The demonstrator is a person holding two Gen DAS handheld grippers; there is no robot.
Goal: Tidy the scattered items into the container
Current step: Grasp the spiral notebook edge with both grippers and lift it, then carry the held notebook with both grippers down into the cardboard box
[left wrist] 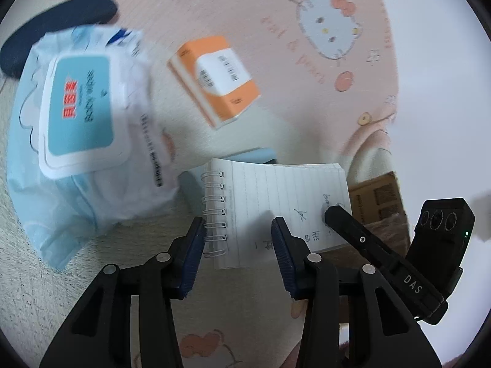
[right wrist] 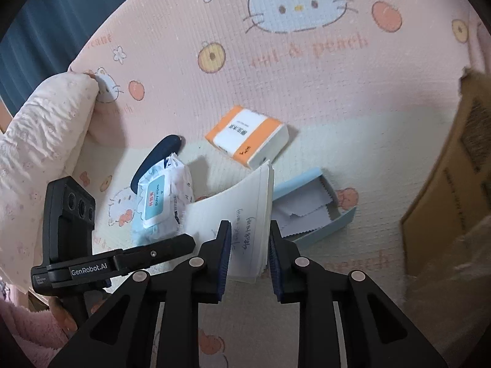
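A white spiral notebook with handwriting is lifted off the mat, tilted on edge. My right gripper is shut on its page edge. In the left wrist view the right gripper shows one finger lying on the notebook. My left gripper is open, with the notebook's spiral corner between its fingers and a small gap beside the left pad. The left gripper shows at the notebook's left. A brown cardboard box stands at the right, also the cardboard box.
On the pink cartoon mat lie a wet wipes pack, an orange-and-white box, a dark blue oval object and an open light-blue box holding grey cloth. A pale quilted blanket lies at left.
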